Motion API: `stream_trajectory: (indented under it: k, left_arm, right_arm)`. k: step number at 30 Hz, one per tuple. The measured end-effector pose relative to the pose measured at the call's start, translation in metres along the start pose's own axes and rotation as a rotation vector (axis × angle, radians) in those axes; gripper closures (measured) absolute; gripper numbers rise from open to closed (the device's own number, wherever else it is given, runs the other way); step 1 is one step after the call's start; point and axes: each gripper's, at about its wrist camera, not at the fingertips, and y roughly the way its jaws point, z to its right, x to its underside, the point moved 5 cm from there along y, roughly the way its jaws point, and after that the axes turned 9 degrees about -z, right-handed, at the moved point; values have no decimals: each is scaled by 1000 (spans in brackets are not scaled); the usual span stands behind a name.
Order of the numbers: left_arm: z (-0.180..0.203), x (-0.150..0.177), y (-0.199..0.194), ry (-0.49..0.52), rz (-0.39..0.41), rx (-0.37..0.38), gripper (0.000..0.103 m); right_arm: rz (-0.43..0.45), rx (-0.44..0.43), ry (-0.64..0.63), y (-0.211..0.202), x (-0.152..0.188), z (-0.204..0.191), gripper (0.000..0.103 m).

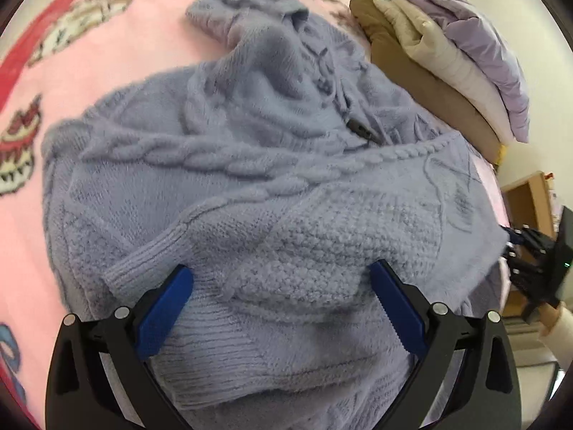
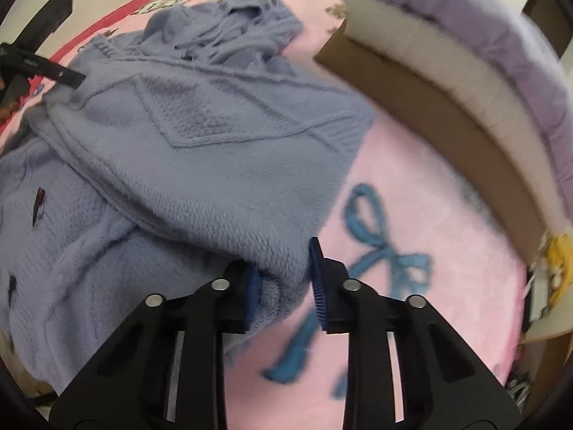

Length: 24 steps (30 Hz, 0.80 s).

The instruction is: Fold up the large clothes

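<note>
Your lavender cable-knit sweater (image 1: 250,186) is lying crumpled on the pink patterned blanket (image 1: 107,53), with one panel folded across the body and a ribbed cuff (image 1: 143,261) resting near your left hand-held gripper (image 1: 279,308). That left hand-held gripper is hovering over the knit with its blue fingers (image 1: 164,311) spread wide, gripping nothing. Your right hand-held gripper (image 2: 284,286) is sitting at the folded panel's near corner (image 2: 275,272); its blue pads (image 2: 318,286) are partly spread, with the fabric bunching between them but not pinched tight. In the right wrist view, the left hand-held gripper is showing at the far edge of the sweater. A stack of folded garments (image 1: 447,46), tan, cream and lilac, is resting beside the sweater on the blanket.
</note>
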Motion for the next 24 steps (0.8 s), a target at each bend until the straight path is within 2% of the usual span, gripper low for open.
stream_trajectory:
  k: [3, 5, 7, 9, 10, 13, 15, 19, 21, 24]
  left_arm:
    - [2, -2, 4, -4, 29, -29, 5]
    - [0, -4, 12, -19, 19, -48, 5]
    - [1, -8, 16, -29, 15, -68, 5]
    - [3, -10, 18, -33, 9, -86, 5]
    - [3, -9, 18, -34, 15, -87, 5]
    - [4, -5, 15, -30, 30, -86, 5]
    - [5, -3, 13, -33, 37, -88, 5]
    - [5, -1, 12, -31, 39, -94, 5]
    - [5, -2, 13, -28, 34, -99, 5]
    - [6, -2, 13, -25, 24, -103, 5]
  right_arm:
    - [-41, -40, 16, 22, 12, 13, 81]
    - [-137, -104, 54, 60, 23, 21, 81]
    - [-115, -147, 86, 65, 24, 26, 79]
    - [-59, -192, 132, 50, 24, 30, 70]
    - [-4, -238, 175, 34, 29, 32, 63]
    - [80, -324, 262, -4, 52, 32, 41]
    - [80, -385, 254, -22, 72, 18, 41]
    - [20, -456, 240, -20, 98, -9, 58]
    - [18, -493, 287, -15, 100, -15, 58]
    - [74, -583, 408, -13, 105, -5, 58]
